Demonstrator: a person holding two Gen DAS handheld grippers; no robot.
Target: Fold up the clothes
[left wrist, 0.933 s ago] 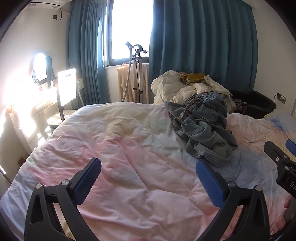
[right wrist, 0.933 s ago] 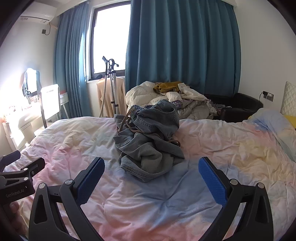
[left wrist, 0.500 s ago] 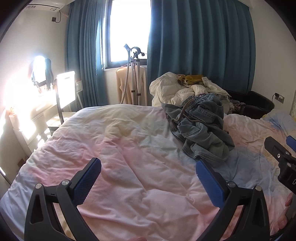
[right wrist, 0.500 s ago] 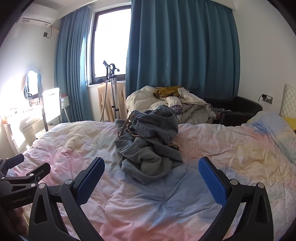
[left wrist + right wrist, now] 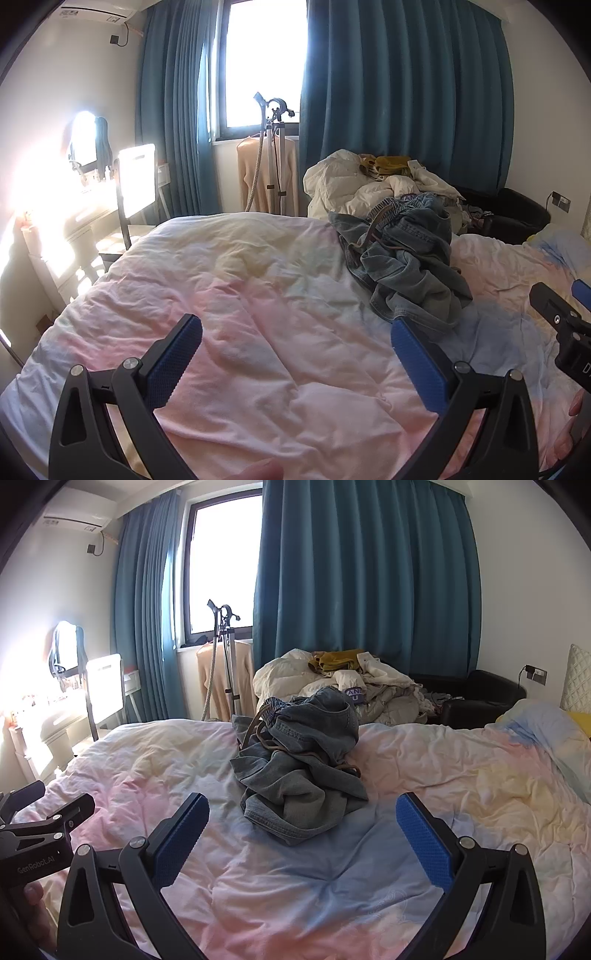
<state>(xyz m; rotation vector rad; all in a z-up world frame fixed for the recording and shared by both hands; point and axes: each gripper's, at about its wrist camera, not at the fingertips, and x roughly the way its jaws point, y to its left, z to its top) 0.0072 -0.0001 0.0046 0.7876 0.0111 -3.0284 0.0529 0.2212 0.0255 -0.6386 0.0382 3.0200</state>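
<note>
Crumpled jeans (image 5: 301, 760) on bed (image 5: 443, 775), both grippers (image 5: 295, 354) (image 5: 301, 834) spread (empty, seemingly)

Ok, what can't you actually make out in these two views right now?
- Jeans: crumpled heap, legs and far side folded under; both views.
- Desk: washed out by sun glare, left wrist view.
- Clothes pile: lower part hidden behind the bed, items too small.
- Left gripper handle: cut off by the frame.

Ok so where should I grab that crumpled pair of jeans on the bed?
Probably the near hem edge of the jeans, lying flat on the duvet toward the open right gripper. Come in low from the front; the waistband is bunched behind.
</note>
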